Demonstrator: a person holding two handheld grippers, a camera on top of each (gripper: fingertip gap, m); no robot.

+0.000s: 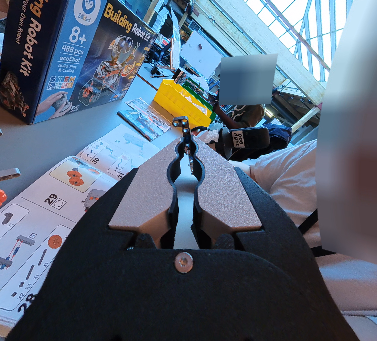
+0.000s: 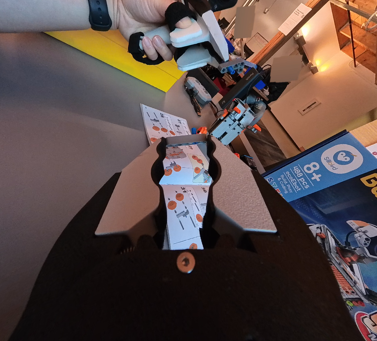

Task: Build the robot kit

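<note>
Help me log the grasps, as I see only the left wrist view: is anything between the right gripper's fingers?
Observer: Yes. The right gripper is shut on a slim grey holed plastic beam, held crosswise at its fingertips.
Operator: How does my own piece look from that side?
Observer: The left gripper holds a grey angled holed plastic piece, which carries a blue pin.
Operator: Is anything beyond the right fingertips?
Observer: A partly built grey and orange brick model sits on the grey table.
</note>
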